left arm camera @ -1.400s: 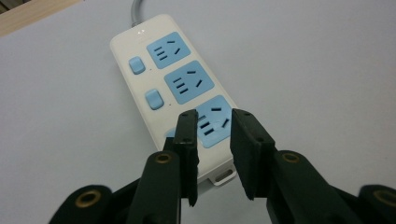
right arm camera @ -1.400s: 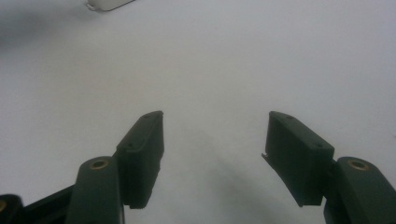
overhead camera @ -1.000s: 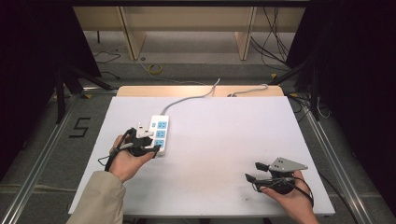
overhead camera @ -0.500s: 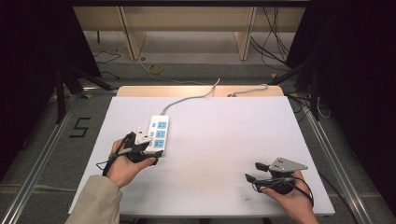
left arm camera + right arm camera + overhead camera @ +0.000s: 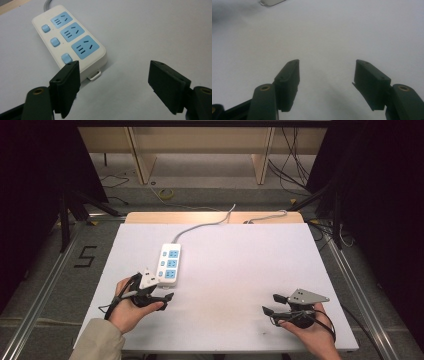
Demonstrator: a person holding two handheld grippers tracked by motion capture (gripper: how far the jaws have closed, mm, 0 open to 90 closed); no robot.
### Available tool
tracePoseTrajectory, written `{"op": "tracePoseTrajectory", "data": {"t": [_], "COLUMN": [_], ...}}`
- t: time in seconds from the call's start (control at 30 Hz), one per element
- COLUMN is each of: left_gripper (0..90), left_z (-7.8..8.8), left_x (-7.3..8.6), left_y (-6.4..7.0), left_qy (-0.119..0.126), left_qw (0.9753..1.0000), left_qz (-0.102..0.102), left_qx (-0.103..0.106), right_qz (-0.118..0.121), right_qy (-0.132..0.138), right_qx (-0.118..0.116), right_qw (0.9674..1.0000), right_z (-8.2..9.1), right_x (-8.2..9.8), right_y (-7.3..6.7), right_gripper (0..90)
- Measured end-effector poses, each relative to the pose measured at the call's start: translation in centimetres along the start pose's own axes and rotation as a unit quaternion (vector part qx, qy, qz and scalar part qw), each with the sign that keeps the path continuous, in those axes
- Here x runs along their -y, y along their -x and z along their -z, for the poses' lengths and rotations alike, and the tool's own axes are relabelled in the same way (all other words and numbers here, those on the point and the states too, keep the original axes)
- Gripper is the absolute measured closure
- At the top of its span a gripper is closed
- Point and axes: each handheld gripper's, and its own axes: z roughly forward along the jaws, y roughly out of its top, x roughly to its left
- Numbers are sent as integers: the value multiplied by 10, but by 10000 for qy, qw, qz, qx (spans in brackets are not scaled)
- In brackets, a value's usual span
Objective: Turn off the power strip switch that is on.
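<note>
White three-socket power strip (image 5: 168, 264) with blue faces lying on the white table (image 5: 240, 270), just ahead of the left gripper (image 5: 162, 295).

Left gripper view: jaws, having just been opening, stand wide and empty, the strip's switches visible; right gripper (image 5: 270, 309) open, empty, well apart.

Looks like a lab recording rig, not a home or office. White surface (image 5: 260, 270) sits lit in the middle, with black curtains (image 5: 40, 175) hanging on both sides of it. Metal rails (image 5: 40, 290) run along the floor left and right of the surface, and a black "5" marking (image 5: 86, 256) is on the floor just left of it. Behind the surface: bare wooden bench frame (image 5: 200, 140), with loose cables (image 5: 295, 160) trailing across the grey carpet. Tripod legs (image 5: 80, 205) stand at the surface's far left corner.
</note>
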Motion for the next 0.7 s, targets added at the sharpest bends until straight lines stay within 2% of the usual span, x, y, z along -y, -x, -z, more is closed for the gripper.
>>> {"op": "tracePoseTrajectory", "data": {"t": [0.2,0.43,0.6,0.7], "left_gripper": [236,228,215,196], "left_z": [4,9,11,8], "left_x": [18,34,40,45], "left_y": [2,4,-1,-8], "left_qy": [71,185,110,2], "left_qw": [9999,9995,9991,9982], "left_qz": [92,236,335,471], "left_qx": [4,-114,-241,-373], "right_qz": [-1,13,2,-4], "right_qy": [10,4,19,37], "right_qx": [5,11,12,17], "right_qw": [10000,10000,10000,10000], "right_z": [0,1,1,1], "right_x": [0,0,-1,0], "right_y": [0,0,1,1], "right_gripper": [380,380,379,377]}}
